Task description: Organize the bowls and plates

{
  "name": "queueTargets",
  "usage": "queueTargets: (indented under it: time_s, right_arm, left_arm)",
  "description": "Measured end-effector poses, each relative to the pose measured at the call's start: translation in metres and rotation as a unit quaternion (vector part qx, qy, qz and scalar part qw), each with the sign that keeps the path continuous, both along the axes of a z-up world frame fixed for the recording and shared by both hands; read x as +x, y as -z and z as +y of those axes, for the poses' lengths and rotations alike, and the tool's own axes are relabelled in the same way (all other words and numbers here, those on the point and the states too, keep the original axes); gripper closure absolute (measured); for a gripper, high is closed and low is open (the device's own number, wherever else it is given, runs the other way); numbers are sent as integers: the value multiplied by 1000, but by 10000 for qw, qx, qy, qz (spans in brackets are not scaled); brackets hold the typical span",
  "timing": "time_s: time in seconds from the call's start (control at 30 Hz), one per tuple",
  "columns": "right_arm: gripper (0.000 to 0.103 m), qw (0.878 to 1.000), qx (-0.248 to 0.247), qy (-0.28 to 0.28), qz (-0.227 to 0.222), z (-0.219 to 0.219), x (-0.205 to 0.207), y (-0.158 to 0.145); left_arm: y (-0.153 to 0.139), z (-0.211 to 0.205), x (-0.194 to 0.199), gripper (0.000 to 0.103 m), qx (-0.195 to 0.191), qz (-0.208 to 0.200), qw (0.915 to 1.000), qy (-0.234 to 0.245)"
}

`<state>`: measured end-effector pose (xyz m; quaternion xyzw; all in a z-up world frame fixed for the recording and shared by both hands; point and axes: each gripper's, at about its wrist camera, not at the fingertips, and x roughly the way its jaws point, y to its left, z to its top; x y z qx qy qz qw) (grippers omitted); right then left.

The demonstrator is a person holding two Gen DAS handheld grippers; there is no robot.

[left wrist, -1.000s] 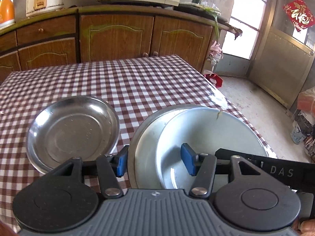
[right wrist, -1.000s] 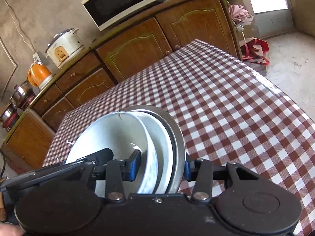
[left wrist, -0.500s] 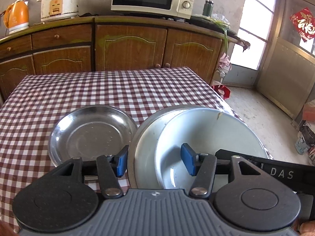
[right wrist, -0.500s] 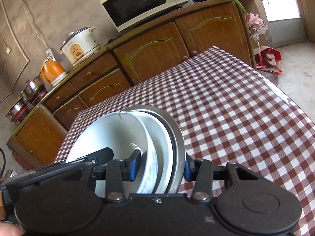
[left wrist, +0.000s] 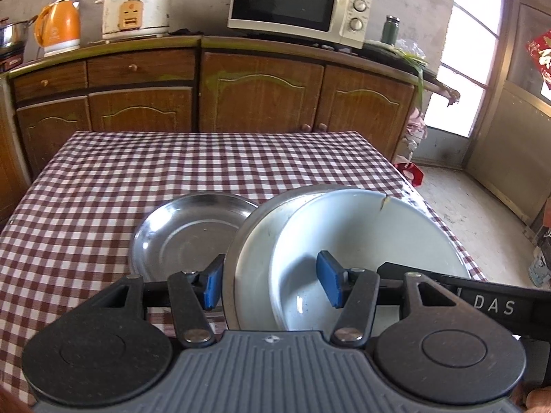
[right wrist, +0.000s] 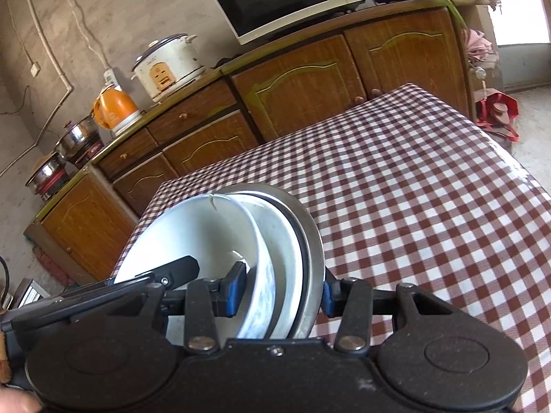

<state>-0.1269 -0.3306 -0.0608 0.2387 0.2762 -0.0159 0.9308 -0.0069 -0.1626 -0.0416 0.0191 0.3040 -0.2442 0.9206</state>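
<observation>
Both grippers hold one nested stack above the checked table. The stack is a white bowl inside a white dish inside a steel plate. My left gripper is shut on the stack's near rim, one pad outside the steel plate and one inside the bowl. My right gripper is shut on the opposite rim of the same stack, the white bowl and steel plate. A second steel plate lies on the table, just left of and partly behind the stack.
Wooden cabinets run along the table's far side, carrying a microwave, a rice cooker and an orange kettle. The table's right edge drops to the floor by a door.
Both grippers have lifted the stack and carried it leftward. The lone steel plate now sits closer to the stack in the left wrist view, and more of the cabinets shows.
</observation>
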Motion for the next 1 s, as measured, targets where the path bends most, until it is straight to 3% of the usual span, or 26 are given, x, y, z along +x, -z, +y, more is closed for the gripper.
queueTargets:
  time_s: [1.0]
  right_arm:
    - [50,9980,-98,-616,131,59,65,-3]
  left_arm:
    - [-1,49,31,45,-83,73,9976,-682]
